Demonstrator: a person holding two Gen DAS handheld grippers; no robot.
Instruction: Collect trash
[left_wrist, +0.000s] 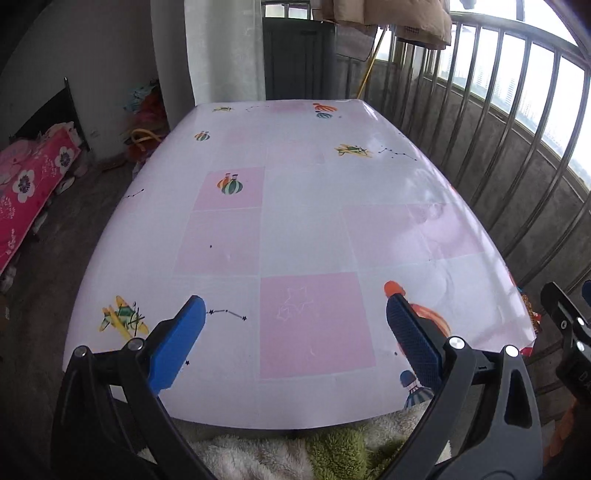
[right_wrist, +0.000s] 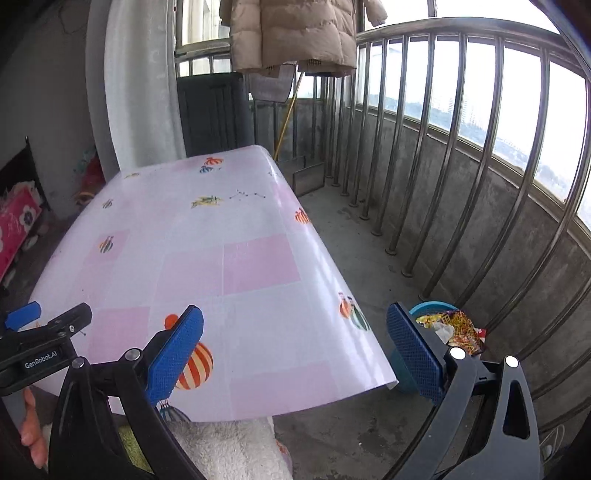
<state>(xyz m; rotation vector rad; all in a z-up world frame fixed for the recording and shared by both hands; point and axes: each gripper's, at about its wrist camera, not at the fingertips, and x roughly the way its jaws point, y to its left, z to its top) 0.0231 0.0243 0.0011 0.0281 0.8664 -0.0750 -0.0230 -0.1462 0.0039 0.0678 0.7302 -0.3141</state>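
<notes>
Counted in view: one table (right_wrist: 236, 236) under a pink-and-white checked cover; one blue bin (right_wrist: 436, 308) filled with wrappers (right_wrist: 456, 326); two grippers, left (left_wrist: 295, 338) and right (right_wrist: 295, 343), each with two blue pads; one beige padded coat (right_wrist: 295, 33); one railing (right_wrist: 465, 122).

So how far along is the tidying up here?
It looks about finished. The table shows only its printed cover, with no litter visible on it. Wrappers are heaped in the blue bin on the floor beside it. The left gripper and right gripper are open, holding nothing.
</notes>
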